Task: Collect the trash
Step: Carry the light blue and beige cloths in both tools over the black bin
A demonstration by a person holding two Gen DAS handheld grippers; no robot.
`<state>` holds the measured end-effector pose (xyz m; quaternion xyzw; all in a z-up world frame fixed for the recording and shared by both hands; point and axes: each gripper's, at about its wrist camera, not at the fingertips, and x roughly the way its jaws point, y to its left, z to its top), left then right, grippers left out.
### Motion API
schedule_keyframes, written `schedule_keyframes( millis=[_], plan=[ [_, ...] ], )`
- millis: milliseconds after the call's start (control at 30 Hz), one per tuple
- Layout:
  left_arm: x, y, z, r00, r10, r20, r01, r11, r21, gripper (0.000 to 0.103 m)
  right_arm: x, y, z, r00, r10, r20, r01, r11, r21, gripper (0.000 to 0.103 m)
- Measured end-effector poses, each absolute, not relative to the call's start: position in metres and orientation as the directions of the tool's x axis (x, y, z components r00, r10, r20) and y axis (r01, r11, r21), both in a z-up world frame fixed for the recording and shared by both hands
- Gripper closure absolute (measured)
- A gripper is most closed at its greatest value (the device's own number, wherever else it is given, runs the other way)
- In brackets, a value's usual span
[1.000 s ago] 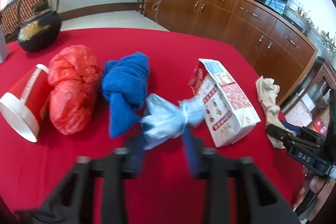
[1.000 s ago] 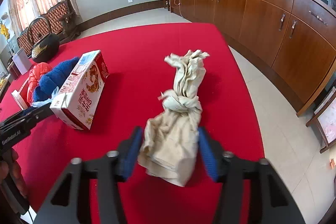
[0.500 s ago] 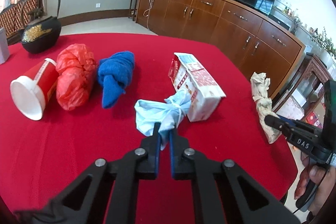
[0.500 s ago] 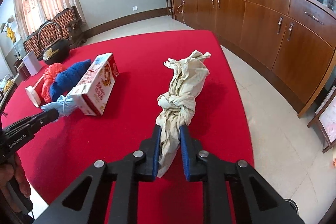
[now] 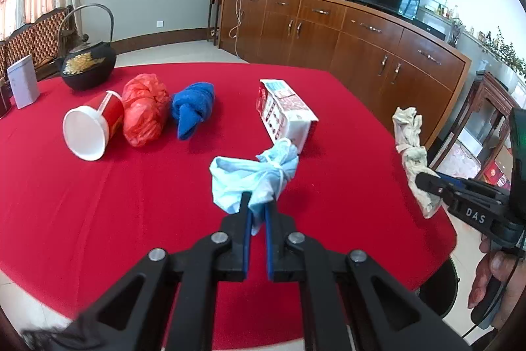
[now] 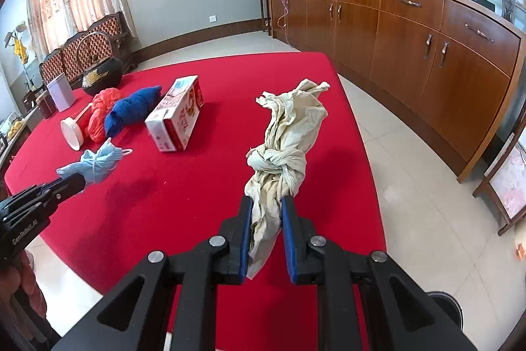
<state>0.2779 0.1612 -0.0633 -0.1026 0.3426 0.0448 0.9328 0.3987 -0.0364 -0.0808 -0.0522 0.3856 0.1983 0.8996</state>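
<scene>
The left gripper [image 5: 256, 213] is clamped on a loose tail of the pale blue knotted bundle [image 5: 253, 176], and the right gripper [image 6: 265, 219] on the lower end of the beige knotted rag [image 6: 286, 147], both lifted above the red worktop [image 5: 98, 186] near its front edge. Either thin fold could slip out in carrying, since the knots hang beyond the fingers [image 6: 245, 229]. Readable writing: "DAS" on the right gripper's body; the carton [image 5: 286, 114] print is too small.

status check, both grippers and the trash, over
Left hand-held gripper shut on light blue bundle. Right hand-held gripper shut on knotted beige rag. Carton, cup on table. Nothing in the way.
</scene>
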Motion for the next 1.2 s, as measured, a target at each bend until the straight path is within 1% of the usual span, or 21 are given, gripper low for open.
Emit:
schedule_keyframes(
  millis=[400, 667, 1000, 1200],
  plan=[
    [0.234, 0.147, -0.056, 0.769, 0.052, -0.637, -0.172, 0.977, -0.128, 0.095, 0.350, -0.044, -0.075, 0.627, 0.331, -0.705, -0.402, 0.913, 0.072, 0.084],
    [0.213, 0.136, -0.052, 0.773, 0.048, -0.633, -0.155, 0.981, -0.115, 0.095, 0.315, -0.054, -0.065, 0.642, 0.345, -0.685, -0.404, 0.911, 0.081, 0.084],
    [0.189, 0.109, -0.041, 0.797, 0.016, -0.604, -0.104, 0.989, -0.110, 0.095, 0.271, -0.082, -0.053, 0.671, 0.344, -0.657, -0.378, 0.921, 0.096, 0.084],
    [0.182, 0.087, -0.041, 0.803, -0.018, -0.596, -0.058, 0.992, -0.108, 0.095, 0.251, -0.106, -0.056, 0.681, 0.321, -0.659, -0.343, 0.934, 0.101, 0.084]
  ],
)
